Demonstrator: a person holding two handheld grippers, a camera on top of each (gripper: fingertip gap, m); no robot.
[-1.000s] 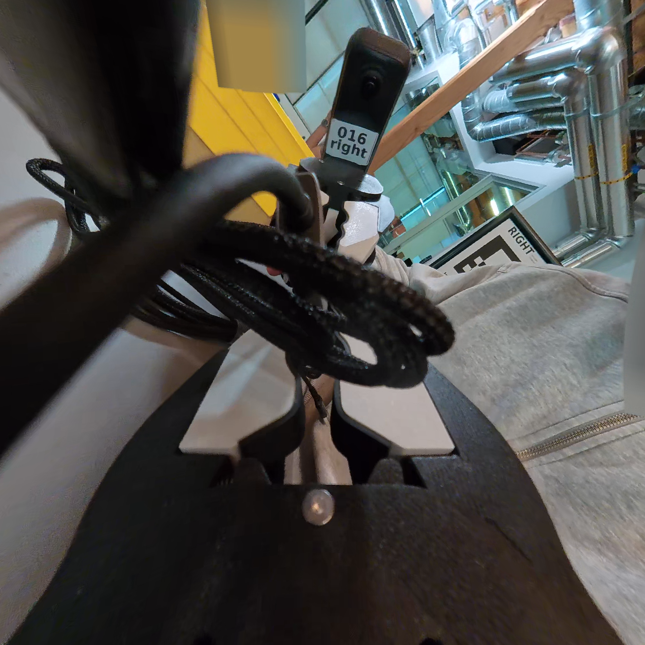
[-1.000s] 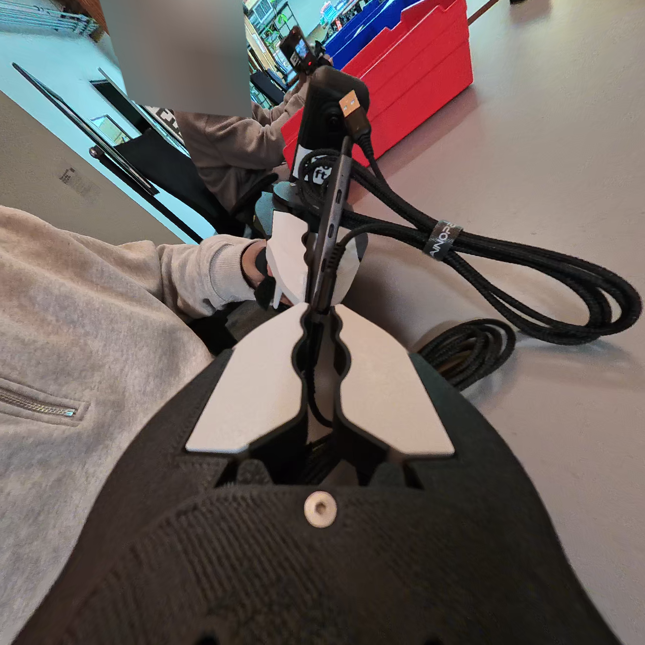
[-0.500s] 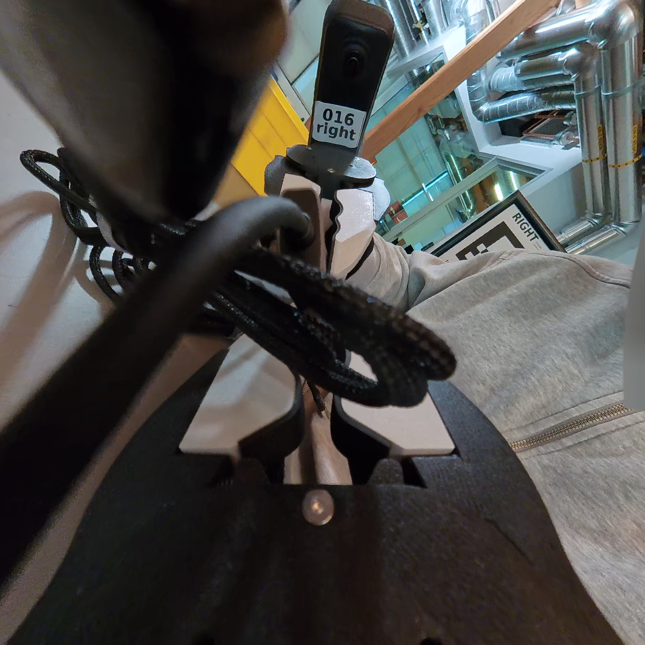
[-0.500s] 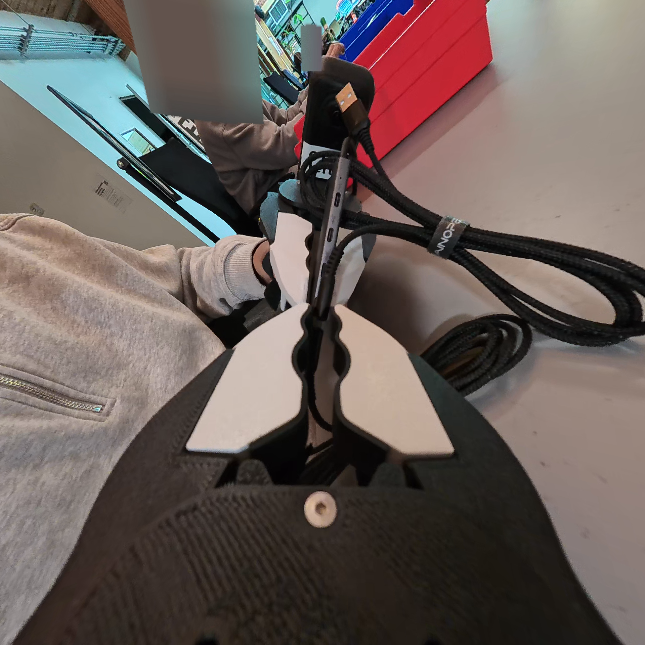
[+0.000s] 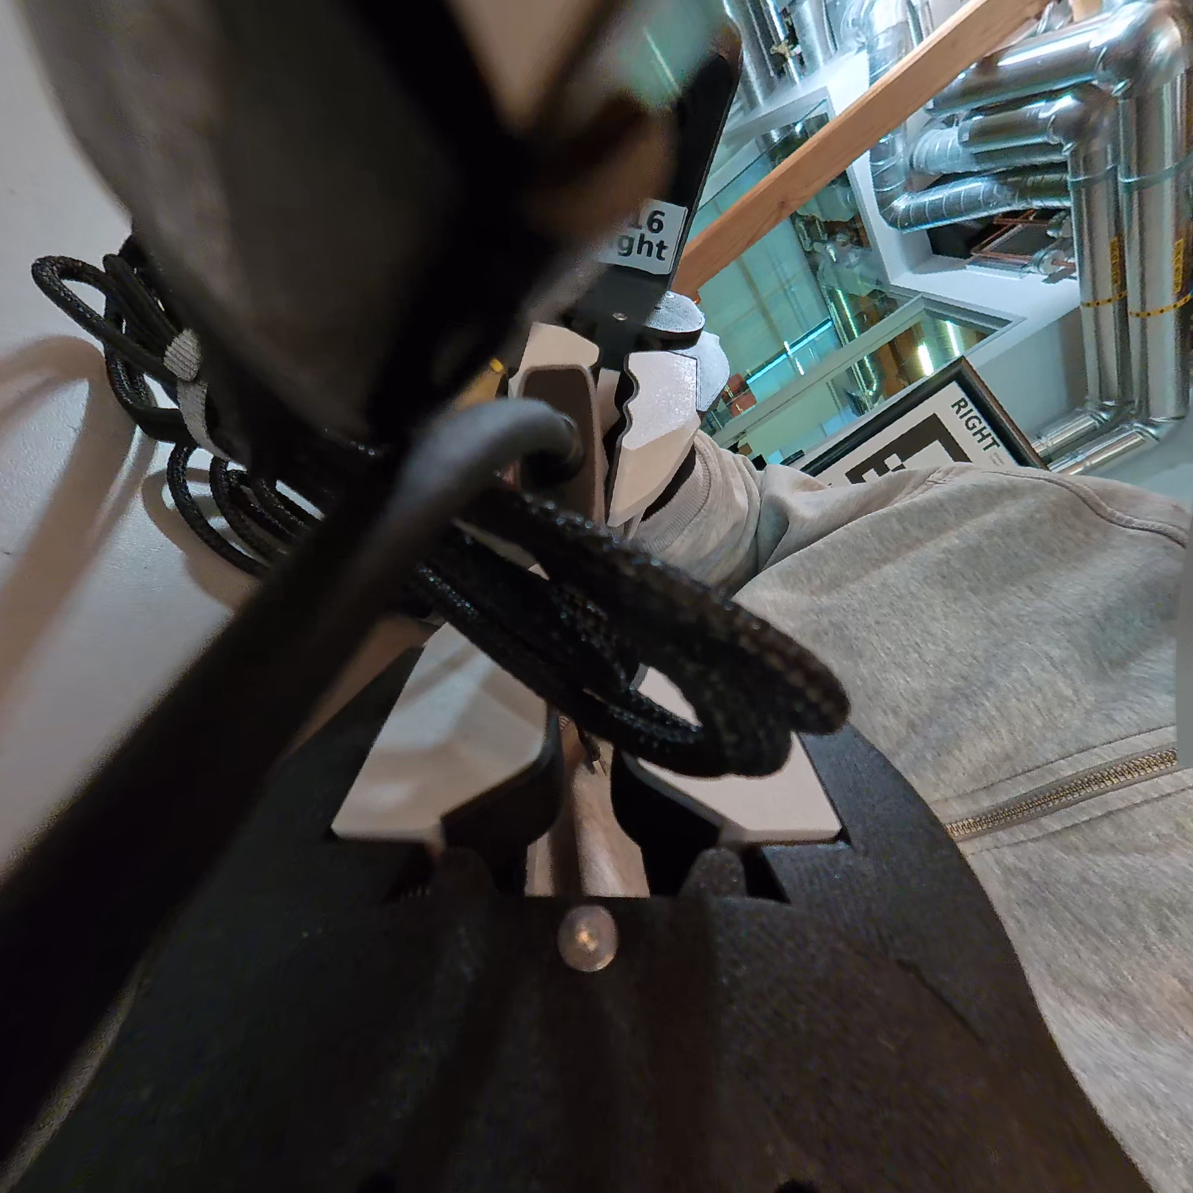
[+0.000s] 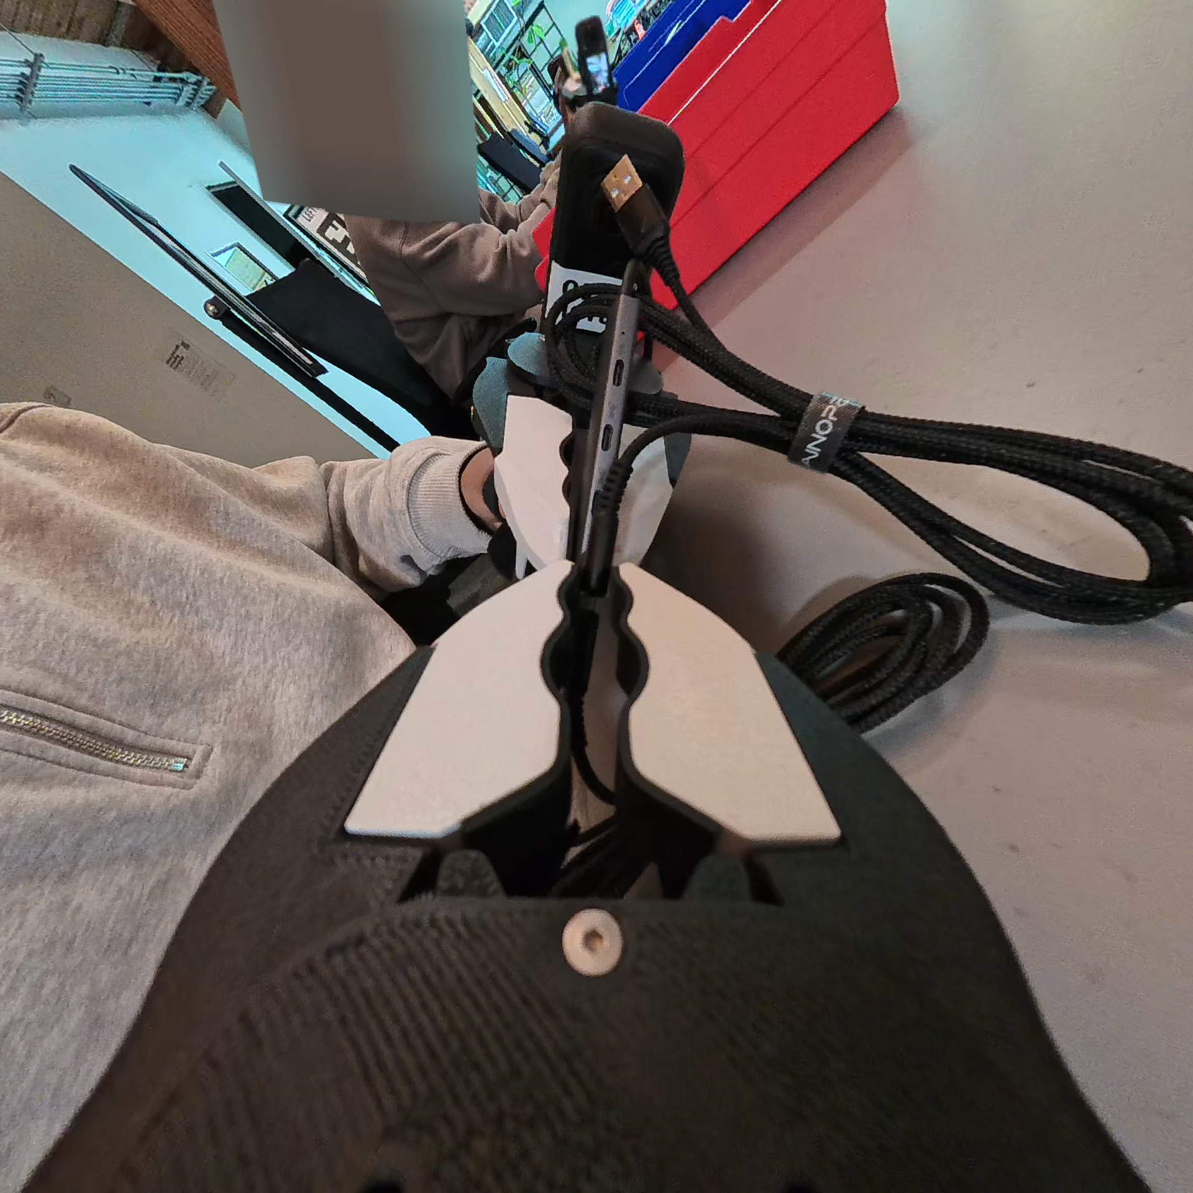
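Jaws of right gripper (image 6: 595,574) clamped on slim grey metal hub (image 6: 610,413); left gripper (image 5: 584,652) pinching same hub amid black braided cable bundle (image 6: 968,445), above pale surface (image 6: 1033,839).

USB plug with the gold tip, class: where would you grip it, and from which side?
Probably the black moulded body just under the metal tip of the USB plug, closing on its broad flat faces. Come from the right, over the table; a black camera stands close on its left.
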